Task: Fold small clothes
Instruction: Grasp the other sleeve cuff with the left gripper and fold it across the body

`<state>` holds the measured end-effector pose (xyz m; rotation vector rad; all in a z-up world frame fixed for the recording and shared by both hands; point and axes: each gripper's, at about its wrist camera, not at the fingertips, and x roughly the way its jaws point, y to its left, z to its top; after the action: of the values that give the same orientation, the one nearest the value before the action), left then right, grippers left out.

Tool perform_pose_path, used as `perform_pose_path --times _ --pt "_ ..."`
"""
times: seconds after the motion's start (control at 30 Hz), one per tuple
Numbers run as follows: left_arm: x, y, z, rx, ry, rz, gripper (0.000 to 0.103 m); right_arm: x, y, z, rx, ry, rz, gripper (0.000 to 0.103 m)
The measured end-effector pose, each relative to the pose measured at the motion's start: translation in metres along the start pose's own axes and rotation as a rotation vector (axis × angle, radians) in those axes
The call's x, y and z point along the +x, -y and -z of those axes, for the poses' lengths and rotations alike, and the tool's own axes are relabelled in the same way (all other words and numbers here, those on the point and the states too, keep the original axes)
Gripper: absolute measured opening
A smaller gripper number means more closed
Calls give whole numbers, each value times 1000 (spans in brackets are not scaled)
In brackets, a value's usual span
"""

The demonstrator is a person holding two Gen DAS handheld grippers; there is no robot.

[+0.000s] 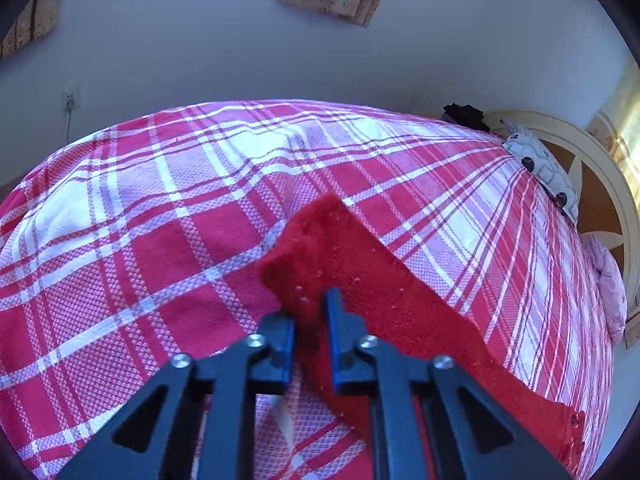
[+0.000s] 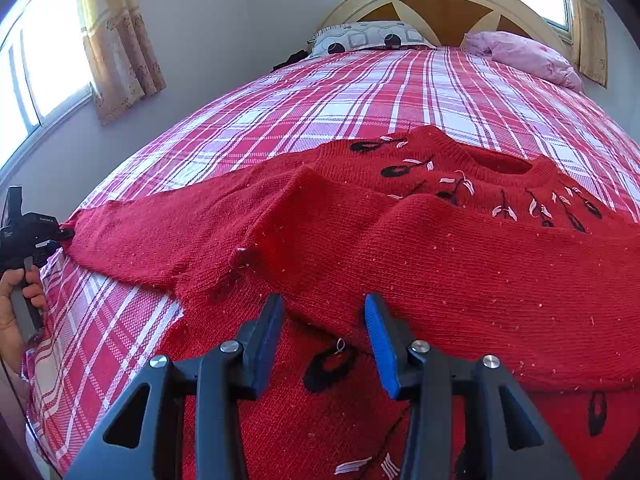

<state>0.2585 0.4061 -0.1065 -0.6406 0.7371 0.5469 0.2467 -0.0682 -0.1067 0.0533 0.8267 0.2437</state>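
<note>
A small red knitted sweater (image 2: 440, 248) with black and white embroidery lies on the plaid bed, its right sleeve folded across the chest. My right gripper (image 2: 324, 312) is open and empty, just above the sweater's lower body. My left gripper (image 1: 310, 308) is shut on the cuff end of the left sleeve (image 1: 320, 248) and holds it just above the bedspread. That gripper also shows in the right wrist view (image 2: 60, 232) at the far left, at the sleeve's end, held by a hand.
The red and white plaid bedspread (image 2: 360, 92) covers the bed. A patterned pillow (image 2: 368, 38) and a pink bundle (image 2: 524, 54) lie by the wooden headboard (image 2: 444, 4). A dark item (image 1: 464, 114) sits at the bed's far edge. Walls and curtains surround.
</note>
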Motion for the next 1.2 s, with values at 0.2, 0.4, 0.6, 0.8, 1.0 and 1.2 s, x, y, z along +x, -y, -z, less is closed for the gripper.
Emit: perform_pose_path --times 0.2,0.4,0.6,0.8,1.0,1.2 --pt "-23 7 -2 18 50 76 5 0 2 0 15 5 -19 44" --pt "-87 71 12 194 156 169 5 -5 10 0 54 19 -59 44" --pt "-155 152 62 414 223 317 5 -47 46 -6 200 95 -88 44" --pt "-192 226 143 627 206 471 5 -94 99 6 255 129 16 44" --pt "-181 273 226 765 103 515 5 -117 148 41 369 126 82 44" --pt "-153 294 293 912 -8 433 7 -111 161 65 435 103 71 44"
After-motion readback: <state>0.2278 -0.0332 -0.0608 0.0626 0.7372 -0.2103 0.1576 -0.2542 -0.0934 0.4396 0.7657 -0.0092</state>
